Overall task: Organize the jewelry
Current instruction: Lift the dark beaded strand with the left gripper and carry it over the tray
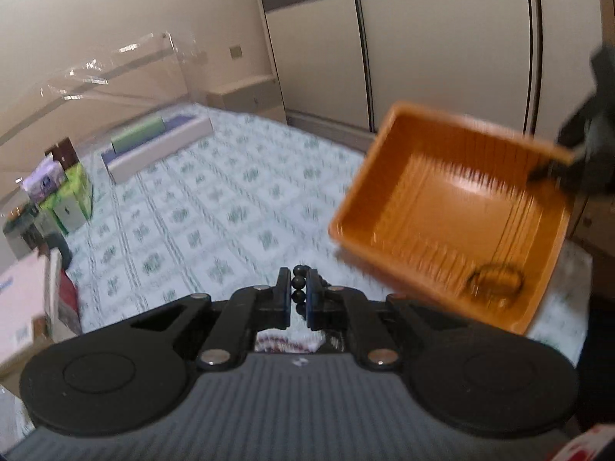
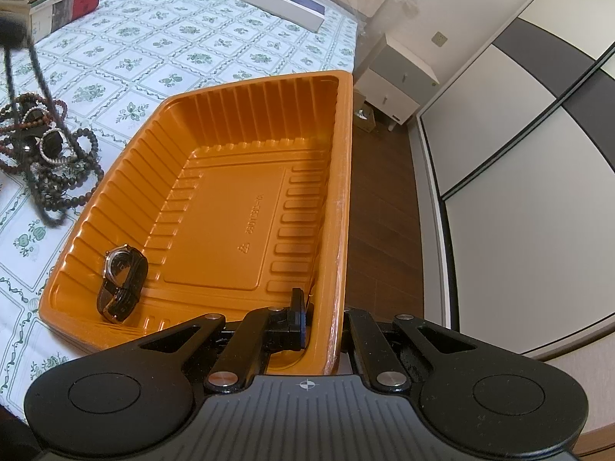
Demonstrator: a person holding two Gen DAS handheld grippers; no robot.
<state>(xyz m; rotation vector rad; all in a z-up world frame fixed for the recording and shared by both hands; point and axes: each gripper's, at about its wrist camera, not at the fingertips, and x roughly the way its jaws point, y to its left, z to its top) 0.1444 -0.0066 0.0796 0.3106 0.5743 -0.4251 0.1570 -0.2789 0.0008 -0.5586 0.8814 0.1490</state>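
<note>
Spreading under everything is the bench (image 2: 215, 42) in its green-flowered cloth; on it, the orange tray (image 2: 238, 199) runs its long axis from 7 o'clock to 1 o'clock in the right wrist view. Along the tray's near right rim the right tool (image 2: 326, 322) is pinched tight on the wall — one finger inside, one outside. A wristwatch (image 2: 121, 282) lies in the tray's 8 o'clock corner. At 9 o'clock of the tray, on the cloth, sits the tangled pile of beads (image 2: 50, 153); a dark strand rises from it toward 11 o'clock. That strand is the black bead string (image 1: 299, 288), nipped between the nearly closed fingers of the left tool (image 1: 299, 292). From there the tray lies at 2 o'clock, just beside — so the left hand is the nearer carrier.
</note>
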